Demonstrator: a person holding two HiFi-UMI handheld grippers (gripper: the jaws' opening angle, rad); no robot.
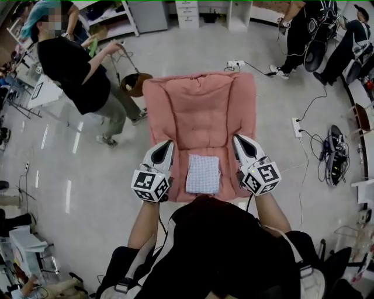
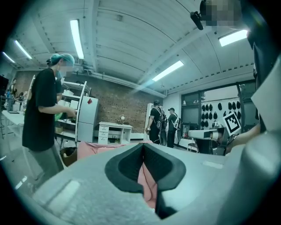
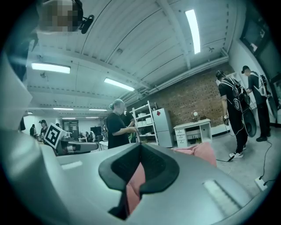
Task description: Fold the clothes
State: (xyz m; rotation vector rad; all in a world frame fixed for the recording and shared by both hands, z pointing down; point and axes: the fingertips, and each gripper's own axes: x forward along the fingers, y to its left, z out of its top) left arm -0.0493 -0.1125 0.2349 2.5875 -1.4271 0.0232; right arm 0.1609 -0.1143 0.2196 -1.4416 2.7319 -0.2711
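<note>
A large pink garment (image 1: pixel 201 111) lies spread out in front of me in the head view, with what bears it hidden underneath. A small folded checked cloth (image 1: pixel 203 174) rests on its near edge, between my two grippers. My left gripper (image 1: pixel 169 143) is shut on the garment's near left part, and pink cloth (image 2: pixel 147 182) is pinched between its pads in the left gripper view. At the near right, my right gripper (image 1: pixel 236 139) is likewise shut on a fold of the pink fabric (image 3: pixel 134 182). Both grippers point away from me.
A person in a black shirt and teal cap (image 1: pixel 73 70) stands at the left beside a brown basket (image 1: pixel 135 83). Other people (image 1: pixel 304 35) stand at the far right. A power strip with cables (image 1: pixel 298 125) lies on the floor at the right. White cabinets (image 1: pixel 187 14) line the back.
</note>
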